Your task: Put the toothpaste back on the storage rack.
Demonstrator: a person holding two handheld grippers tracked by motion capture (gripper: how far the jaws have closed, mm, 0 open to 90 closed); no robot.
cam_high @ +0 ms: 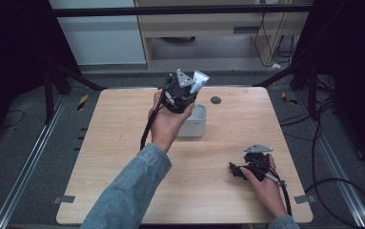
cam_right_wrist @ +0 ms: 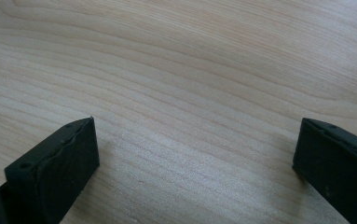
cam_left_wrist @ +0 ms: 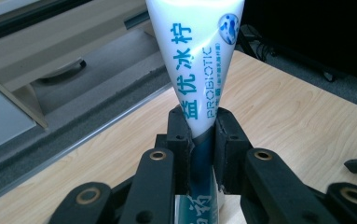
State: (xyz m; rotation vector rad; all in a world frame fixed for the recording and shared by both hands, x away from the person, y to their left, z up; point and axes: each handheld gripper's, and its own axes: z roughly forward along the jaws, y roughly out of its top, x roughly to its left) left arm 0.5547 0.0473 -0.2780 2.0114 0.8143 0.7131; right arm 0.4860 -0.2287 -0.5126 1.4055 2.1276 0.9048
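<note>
A white toothpaste tube with teal lettering stands upright between the jaws of my left gripper, which is shut on its lower part. In the high view that left gripper is held above a white box near the table's back middle, the tube sticking up and to the right. My right gripper rests low on the table at the front right. Its jaws stand wide apart in the right gripper view, with only bare wood between them.
The wooden table has a small dark round spot behind the white box. Black frame legs and cables run along the floor at both sides. A cabinet stands beyond the table's far edge.
</note>
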